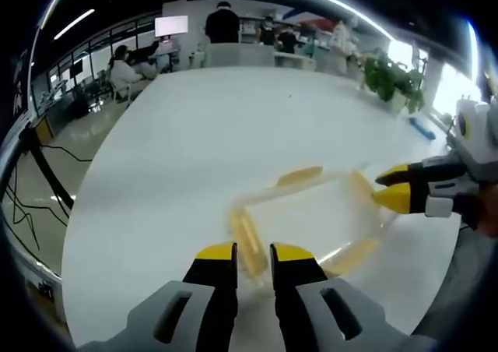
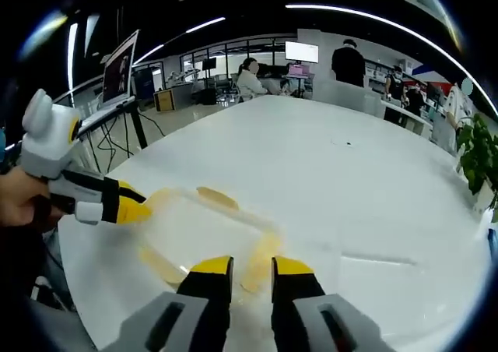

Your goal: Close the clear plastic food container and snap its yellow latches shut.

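The clear rectangular plastic container with yellow latches [image 1: 311, 216] [image 2: 206, 231] lies flat near the white table's [image 1: 233, 126] [image 2: 350, 181] near edge, with broad bare tabletop beyond. Left gripper [image 1: 253, 251] [image 2: 144, 206] and right gripper [image 2: 251, 265] [image 1: 389, 188] flank its short ends, jaws narrowly apart, gripping nothing.

Left gripper [image 1: 253, 252]: two black fingers [image 1: 215, 286], yellow caps at tips, grey moulded base with slotted recesses below. Right gripper [image 2: 252, 266]: same build, black fingers [image 2: 293, 293], yellow tips, grey slotted shoulders. Seen from the opposite camera, each unit had white-grey housing, black mid-section, yellow pointed tips. Hand [image 2: 17, 198] gripped white handle; sleeve not discernible.
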A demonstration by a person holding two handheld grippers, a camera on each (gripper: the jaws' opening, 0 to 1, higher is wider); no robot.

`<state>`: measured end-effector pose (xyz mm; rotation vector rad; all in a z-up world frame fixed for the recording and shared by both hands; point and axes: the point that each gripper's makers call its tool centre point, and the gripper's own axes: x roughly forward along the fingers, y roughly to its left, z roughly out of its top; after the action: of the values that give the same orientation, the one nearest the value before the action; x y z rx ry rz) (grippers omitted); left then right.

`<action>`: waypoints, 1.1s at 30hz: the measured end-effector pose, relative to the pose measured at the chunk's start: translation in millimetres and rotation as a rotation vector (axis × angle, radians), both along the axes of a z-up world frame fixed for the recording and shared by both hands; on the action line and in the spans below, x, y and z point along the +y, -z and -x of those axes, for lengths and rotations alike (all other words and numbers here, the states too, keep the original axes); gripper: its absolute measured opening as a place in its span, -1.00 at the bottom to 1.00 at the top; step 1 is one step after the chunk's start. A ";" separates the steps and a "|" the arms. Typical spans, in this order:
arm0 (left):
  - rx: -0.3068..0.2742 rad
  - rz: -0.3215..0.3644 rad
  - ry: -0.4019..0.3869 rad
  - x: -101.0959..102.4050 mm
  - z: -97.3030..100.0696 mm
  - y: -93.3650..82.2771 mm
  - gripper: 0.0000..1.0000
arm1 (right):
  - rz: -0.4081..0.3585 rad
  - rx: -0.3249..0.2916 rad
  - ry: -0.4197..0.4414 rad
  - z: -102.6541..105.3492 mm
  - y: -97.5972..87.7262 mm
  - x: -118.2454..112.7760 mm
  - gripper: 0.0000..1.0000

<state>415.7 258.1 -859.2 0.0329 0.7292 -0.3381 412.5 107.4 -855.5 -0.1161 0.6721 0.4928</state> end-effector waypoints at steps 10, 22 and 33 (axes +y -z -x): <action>-0.014 0.048 -0.054 0.7 -5.3 4.0 -0.92 | 0.009 -0.022 -0.022 -2.2 4.2 2.1 -0.92; -0.077 -0.103 -0.020 -4.4 -6.6 2.7 -0.95 | -0.014 0.000 0.021 -6.1 4.5 0.4 -0.96; -0.080 -0.126 -0.006 -6.3 -4.5 -10.1 -0.95 | -0.077 0.005 0.060 -5.5 -7.1 -4.5 -0.99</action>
<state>420.2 251.8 -849.0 0.1623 0.6703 -0.2838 418.0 102.9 -848.4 -0.0221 0.6591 0.4605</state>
